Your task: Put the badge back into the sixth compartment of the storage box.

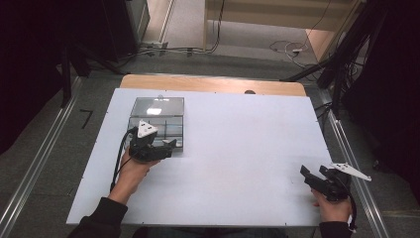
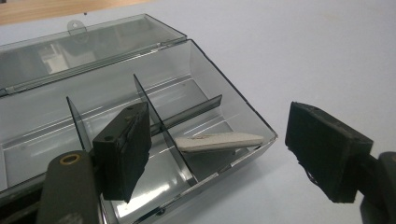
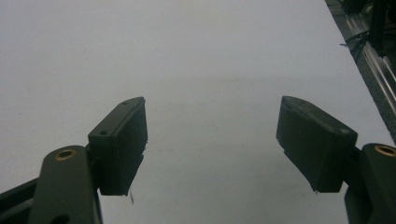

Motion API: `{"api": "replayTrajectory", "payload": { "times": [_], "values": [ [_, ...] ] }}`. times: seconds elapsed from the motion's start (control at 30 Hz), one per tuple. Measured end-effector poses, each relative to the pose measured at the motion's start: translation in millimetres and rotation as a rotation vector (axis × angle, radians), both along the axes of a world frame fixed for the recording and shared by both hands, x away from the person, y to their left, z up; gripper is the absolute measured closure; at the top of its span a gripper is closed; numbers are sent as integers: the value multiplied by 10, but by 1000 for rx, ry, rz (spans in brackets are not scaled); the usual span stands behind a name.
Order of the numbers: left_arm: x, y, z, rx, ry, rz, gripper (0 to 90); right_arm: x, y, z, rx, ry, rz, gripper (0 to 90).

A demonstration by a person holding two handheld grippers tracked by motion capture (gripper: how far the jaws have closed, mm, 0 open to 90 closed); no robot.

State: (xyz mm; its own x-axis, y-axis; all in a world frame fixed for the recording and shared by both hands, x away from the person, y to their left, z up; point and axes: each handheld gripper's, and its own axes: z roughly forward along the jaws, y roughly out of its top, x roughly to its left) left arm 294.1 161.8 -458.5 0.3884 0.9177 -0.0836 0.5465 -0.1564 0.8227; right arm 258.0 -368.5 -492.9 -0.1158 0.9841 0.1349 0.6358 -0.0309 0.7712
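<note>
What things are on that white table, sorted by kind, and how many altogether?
Clear plastic compartment box, lid open: 1
White flat piece inside the box: 1
Hand-held grippers: 2, left gripper and right gripper
Total: 4

Dim, soft-focus frames; glare on the box lid [image 1: 157, 105]

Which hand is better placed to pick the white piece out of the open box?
Left. Its open tongs hang over the clear box, right by the white piece; the right tongs sit open far across the table.
</note>
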Motion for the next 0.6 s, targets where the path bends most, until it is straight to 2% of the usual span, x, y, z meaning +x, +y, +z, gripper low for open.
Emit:
{"api": "replayTrajectory", "payload": {
  "times": [0.6],
  "values": [
    [-103,149,-24,5,1,13,230,-8,-11,6,-1,-8,1,232]
  ]
}}
